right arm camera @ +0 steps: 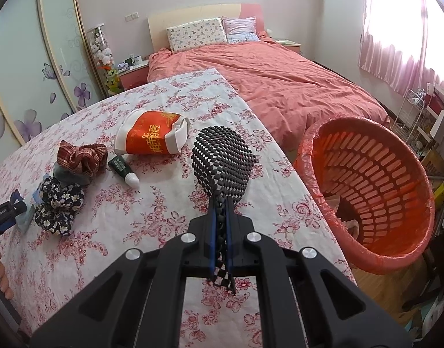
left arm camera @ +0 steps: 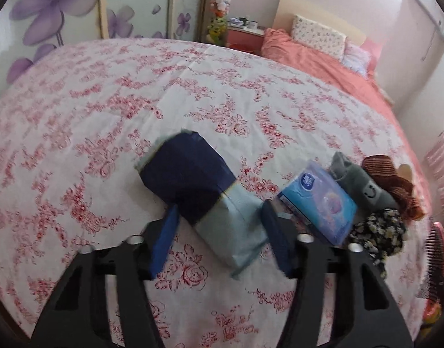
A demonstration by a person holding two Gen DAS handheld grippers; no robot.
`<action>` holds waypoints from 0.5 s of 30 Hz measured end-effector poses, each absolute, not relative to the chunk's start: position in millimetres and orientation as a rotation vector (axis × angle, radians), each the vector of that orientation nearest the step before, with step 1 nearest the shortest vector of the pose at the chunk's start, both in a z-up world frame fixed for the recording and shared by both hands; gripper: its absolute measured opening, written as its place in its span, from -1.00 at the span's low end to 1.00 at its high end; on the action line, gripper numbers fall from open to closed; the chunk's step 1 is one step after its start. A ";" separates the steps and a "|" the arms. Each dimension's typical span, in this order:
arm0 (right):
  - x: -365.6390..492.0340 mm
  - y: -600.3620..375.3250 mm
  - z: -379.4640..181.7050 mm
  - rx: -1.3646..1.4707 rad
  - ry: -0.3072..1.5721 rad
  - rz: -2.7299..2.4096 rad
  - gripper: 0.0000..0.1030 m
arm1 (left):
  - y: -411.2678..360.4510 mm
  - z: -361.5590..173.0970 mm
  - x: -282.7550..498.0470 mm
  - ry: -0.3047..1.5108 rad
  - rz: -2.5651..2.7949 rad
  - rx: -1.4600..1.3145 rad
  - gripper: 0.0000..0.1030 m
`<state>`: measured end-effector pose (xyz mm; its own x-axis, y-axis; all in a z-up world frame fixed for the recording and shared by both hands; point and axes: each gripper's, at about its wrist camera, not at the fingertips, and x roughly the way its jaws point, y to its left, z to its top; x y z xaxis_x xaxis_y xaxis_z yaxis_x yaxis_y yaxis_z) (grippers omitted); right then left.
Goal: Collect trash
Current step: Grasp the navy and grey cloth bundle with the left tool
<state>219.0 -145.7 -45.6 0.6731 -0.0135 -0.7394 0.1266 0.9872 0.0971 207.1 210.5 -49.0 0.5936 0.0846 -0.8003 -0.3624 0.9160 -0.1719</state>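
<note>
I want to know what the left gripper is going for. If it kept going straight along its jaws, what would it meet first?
Most likely the navy and pale blue packet lying on the floral cloth. It already sits between the open jaws of the left gripper, whose pads do not seem to press it yet.

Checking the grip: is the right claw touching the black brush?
Touching. The right wrist view shows the right claw shut on the black brush, its handle pinched between both fingers.

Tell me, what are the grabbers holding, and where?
The right gripper pinches the black studded paddle by its narrow handle. The left gripper straddles the blue packet; the blurred picture does not show whether it grips.
</note>
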 end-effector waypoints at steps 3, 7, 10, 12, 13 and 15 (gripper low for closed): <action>218.7 -146.0 -45.3 0.144 0.829 -0.079 -0.87 | 217.1 -49.4 198.6 0.891 0.216 -0.354 -0.06; 218.4 -146.2 -45.2 0.145 0.830 -0.079 -0.87 | 224.1 -49.2 195.1 0.891 0.199 -0.352 -0.06; 217.7 -146.5 -45.0 0.145 0.829 -0.078 -0.87 | 224.8 -48.5 198.5 0.884 0.195 -0.354 -0.22; 216.6 -145.9 -44.7 0.145 0.830 -0.078 -0.87 | 221.7 -45.9 199.3 0.865 0.184 -0.329 -0.48; 215.8 -146.0 -44.0 0.145 0.829 -0.078 -0.87 | 220.3 -44.5 199.0 0.858 0.183 -0.316 -0.61; 215.6 -145.6 -43.9 0.144 0.826 -0.077 -0.87 | 217.5 -41.6 198.9 0.847 0.171 -0.298 -0.76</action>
